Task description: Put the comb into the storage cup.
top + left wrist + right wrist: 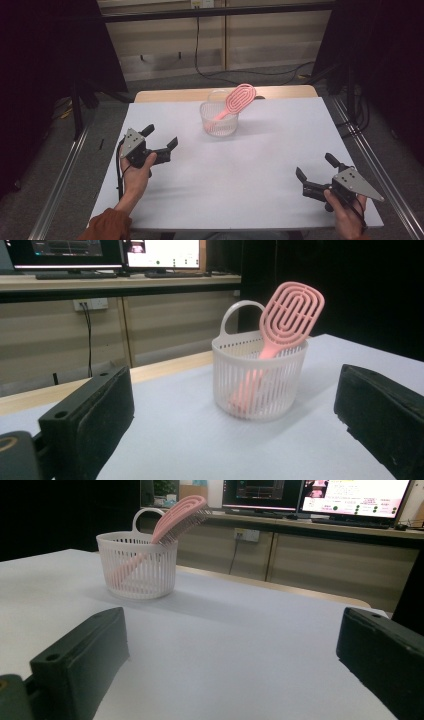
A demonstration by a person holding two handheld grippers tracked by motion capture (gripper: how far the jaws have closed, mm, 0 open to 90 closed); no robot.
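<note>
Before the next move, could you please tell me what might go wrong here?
The pink brush leans handle-down in the light white basket, head above the rim; pulling it sideways might tip the basket. The left claw and right claw are both open and well away, so a grasp on the slanted head could slip.

Bare worktop (225, 170) fills the frame's centre and lower half; the sole obstacle, a basket (218, 122) with a leaning hairbrush (239, 99), stands upper centre.
</note>
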